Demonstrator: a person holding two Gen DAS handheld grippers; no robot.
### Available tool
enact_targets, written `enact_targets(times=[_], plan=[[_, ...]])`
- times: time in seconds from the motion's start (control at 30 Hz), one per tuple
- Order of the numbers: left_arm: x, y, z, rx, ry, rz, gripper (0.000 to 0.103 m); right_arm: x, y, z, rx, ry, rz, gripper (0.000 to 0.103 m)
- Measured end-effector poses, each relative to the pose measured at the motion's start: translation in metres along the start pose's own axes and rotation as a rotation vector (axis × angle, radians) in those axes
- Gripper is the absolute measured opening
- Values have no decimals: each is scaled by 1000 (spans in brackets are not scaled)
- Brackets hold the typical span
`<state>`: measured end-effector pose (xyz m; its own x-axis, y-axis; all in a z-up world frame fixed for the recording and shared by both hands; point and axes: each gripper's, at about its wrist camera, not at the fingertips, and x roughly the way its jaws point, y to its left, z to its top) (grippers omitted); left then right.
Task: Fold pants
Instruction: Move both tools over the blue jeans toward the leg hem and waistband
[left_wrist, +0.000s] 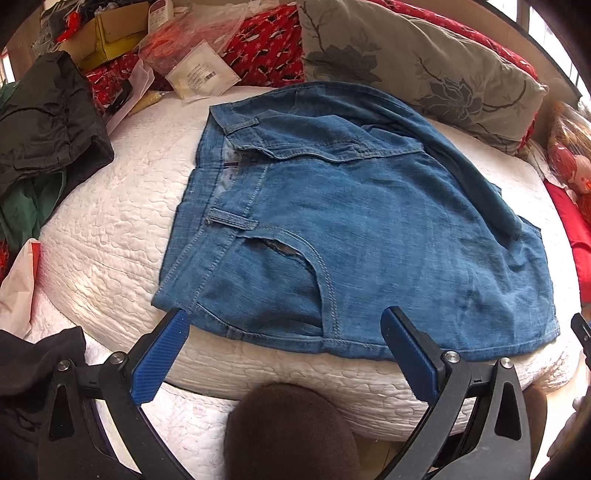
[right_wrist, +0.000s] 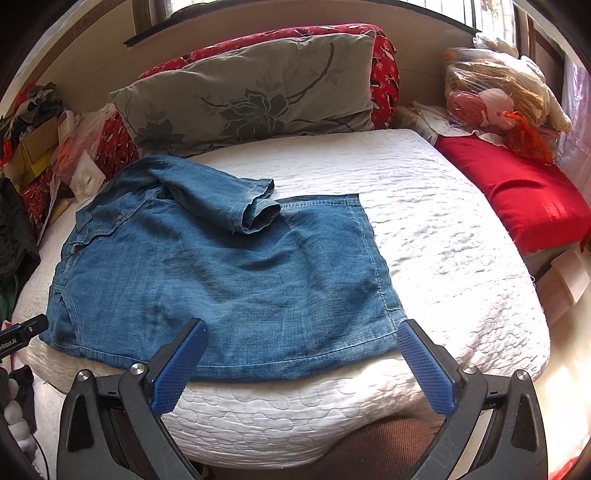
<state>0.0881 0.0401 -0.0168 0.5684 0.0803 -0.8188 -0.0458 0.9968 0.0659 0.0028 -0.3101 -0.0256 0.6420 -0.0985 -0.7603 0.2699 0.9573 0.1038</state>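
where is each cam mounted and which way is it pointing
Left wrist: sits on the left tool, open, looking across the waistband end of the blue denim pants toward the floral pillow; a brown-clad knee shows below.
Right wrist: sits on the right tool, open, facing the hem end of the pants and a red cushion.
Shared: the pants, the pillow and the white quilted bed.

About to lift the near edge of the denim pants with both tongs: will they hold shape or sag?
The denim pants will probably sag between the two grip points: the fabric lies limp and creased on the white quilt. The folded-over leg lies loose on top, so it may slide off when tilted. The stitched hem looks thicker, likely a firmer hold.
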Motion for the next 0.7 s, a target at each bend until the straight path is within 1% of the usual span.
enact_targets(times=[0.07,0.17,0.2,0.3,0.4,0.47,0.53,0.63,0.7], plan=[[10,23,19,-22,35,-19,103,7,-18,11,26,14,-10,103],[30,51,41,-53,125,-74,103,24,-44,25,68,51,-30,102],[39,57,46,-60,167,-102,103,31,-50,28,76,68,-31,101],[62,69,56,-68,251,-140,103,53,-61,33,91,119,-32,101],[76,74,63,-62,293,-148,103,72,-66,33,119,172,-16,101],[86,79,66,-81,330,-180,103,79,-66,31,122,187,-20,101],[95,86,66,-122,367,-203,103,82,-65,29,111,198,-22,101],[105,96,59,-184,424,-264,103,81,-68,25,123,206,-12,101],[106,104,51,-228,440,-290,103,79,-72,22,145,212,-5,101]])
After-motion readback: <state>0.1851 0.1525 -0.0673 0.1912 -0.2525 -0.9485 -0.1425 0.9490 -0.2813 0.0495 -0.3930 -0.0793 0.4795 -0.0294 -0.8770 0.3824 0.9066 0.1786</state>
